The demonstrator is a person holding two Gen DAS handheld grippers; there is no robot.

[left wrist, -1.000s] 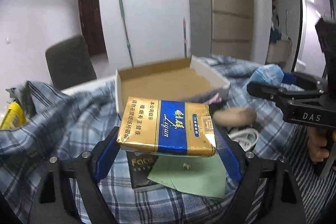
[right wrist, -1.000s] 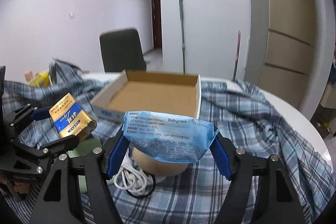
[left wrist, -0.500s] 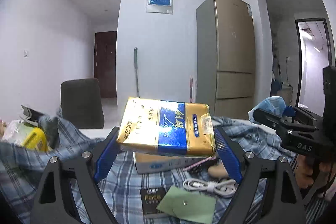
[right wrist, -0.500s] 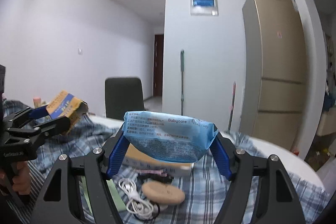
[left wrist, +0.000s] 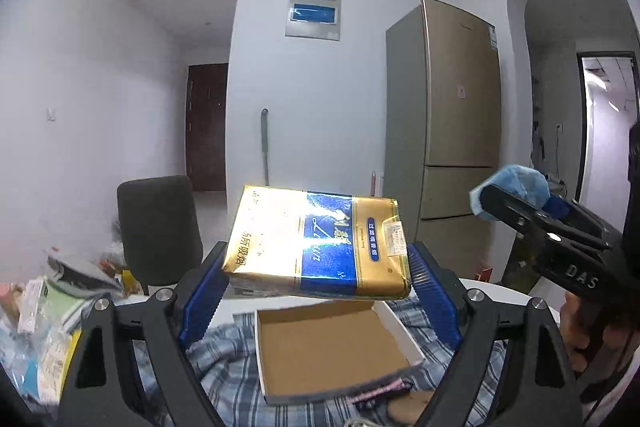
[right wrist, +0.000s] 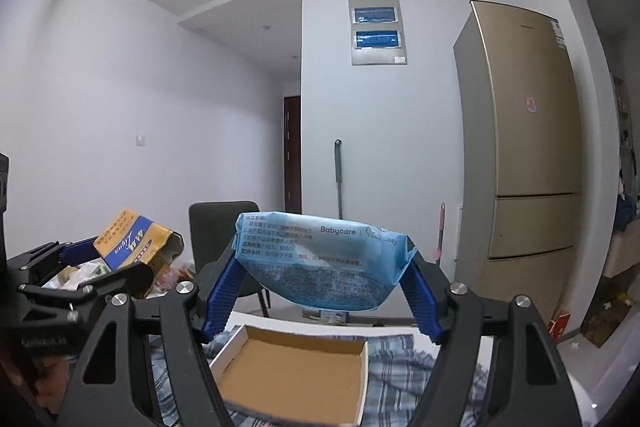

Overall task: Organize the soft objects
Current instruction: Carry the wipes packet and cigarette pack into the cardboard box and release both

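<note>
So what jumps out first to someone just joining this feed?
Two packs held in the air: the left gripper clamps a shiny gold and blue pack, the right gripper a sagging blue Babycare wipes pack. Below both sits an open, empty cardboard box on a plaid cloth.

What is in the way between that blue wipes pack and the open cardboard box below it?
Nothing visible. The blue wipes pack hangs clamped in the right gripper above the cardboard box, whose brown floor looks bare.

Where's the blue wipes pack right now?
The blue wipes pack is clamped in the right gripper, held in the air above the empty cardboard box.
</note>
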